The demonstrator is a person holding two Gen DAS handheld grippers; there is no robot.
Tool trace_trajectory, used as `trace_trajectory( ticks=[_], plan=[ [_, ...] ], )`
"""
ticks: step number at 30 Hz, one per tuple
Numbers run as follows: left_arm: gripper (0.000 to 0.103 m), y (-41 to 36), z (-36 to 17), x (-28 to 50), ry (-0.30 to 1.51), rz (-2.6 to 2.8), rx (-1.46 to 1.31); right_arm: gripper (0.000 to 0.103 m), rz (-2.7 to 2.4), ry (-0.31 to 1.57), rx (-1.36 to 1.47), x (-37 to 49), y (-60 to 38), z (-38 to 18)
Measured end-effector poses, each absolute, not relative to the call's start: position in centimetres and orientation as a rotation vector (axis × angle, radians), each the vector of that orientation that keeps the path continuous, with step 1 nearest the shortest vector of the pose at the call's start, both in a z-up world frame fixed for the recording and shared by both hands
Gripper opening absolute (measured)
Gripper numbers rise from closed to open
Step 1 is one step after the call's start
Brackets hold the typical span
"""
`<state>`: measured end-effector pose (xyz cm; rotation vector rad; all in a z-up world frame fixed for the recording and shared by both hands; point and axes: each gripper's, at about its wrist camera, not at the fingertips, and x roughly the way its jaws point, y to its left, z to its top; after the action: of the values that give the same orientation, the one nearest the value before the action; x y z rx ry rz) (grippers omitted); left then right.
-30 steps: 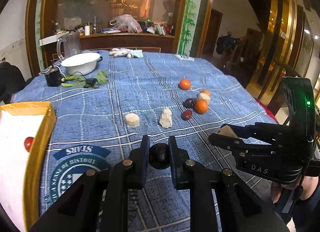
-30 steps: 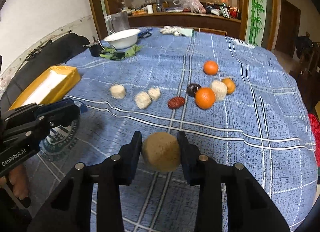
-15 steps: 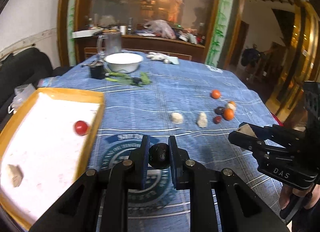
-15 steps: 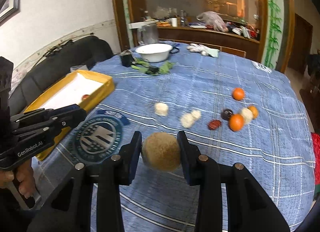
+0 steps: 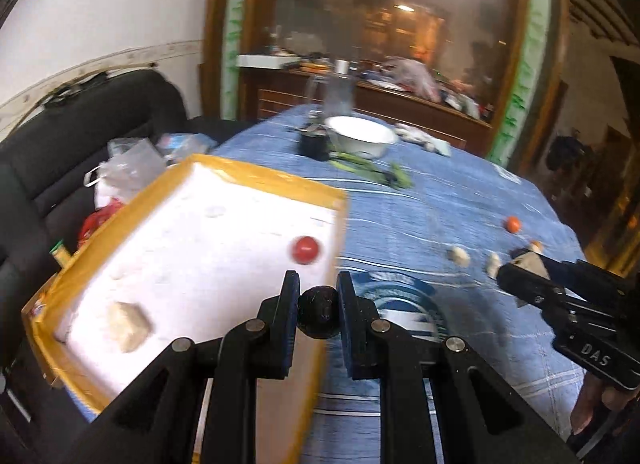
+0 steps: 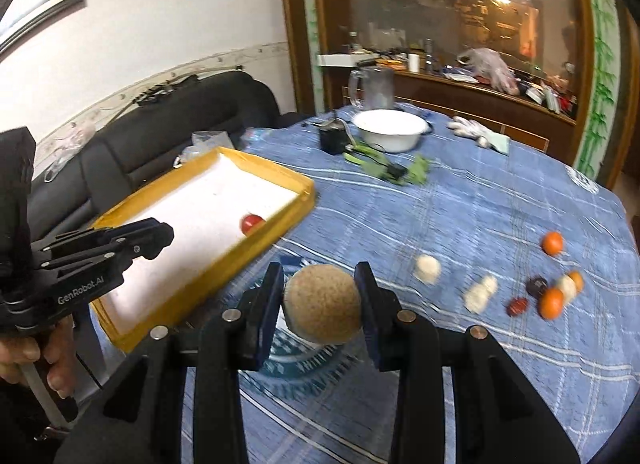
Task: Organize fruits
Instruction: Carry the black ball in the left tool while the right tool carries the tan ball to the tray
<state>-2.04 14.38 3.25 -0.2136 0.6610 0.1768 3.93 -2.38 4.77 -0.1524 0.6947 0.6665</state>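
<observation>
My left gripper (image 5: 318, 314) is shut on a small dark round fruit (image 5: 319, 312), held above the right edge of the yellow-rimmed white tray (image 5: 256, 173). Inside the tray lie a red fruit (image 5: 305, 249) and a pale chunk (image 5: 129, 326). My right gripper (image 6: 320, 302) is shut on a tan round fruit (image 6: 323, 304) over the blue cloth, right of the tray (image 6: 306, 187). Oranges (image 6: 552, 242), dark fruits (image 6: 535, 286) and pale pieces (image 6: 427, 268) lie on the cloth at the right. Each gripper shows in the other's view: the right one (image 5: 520, 270), the left one (image 6: 152, 236).
A white bowl (image 6: 390, 129), a clear jug (image 6: 372, 87), a black box (image 6: 333, 139) and green leaves (image 6: 384, 169) stand at the table's far side. A black sofa (image 6: 172, 127) with bags runs along the left. A person's hand (image 6: 28, 352) holds the left gripper.
Both grippers have swung left toward the tray with their fruits still held. The tray now fills the left wrist view, and the loose fruits have slid to the right.
</observation>
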Motion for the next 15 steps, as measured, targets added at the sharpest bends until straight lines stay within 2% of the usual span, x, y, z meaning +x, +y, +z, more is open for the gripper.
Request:
trace_trajectory(
  ticks=[15],
  plan=[
    [0.017,22.7,1.7,-0.9,0.726,0.447,-0.268,0.039,0.798,0.713,-0.175,7.0,8.7,4.1]
  ],
)
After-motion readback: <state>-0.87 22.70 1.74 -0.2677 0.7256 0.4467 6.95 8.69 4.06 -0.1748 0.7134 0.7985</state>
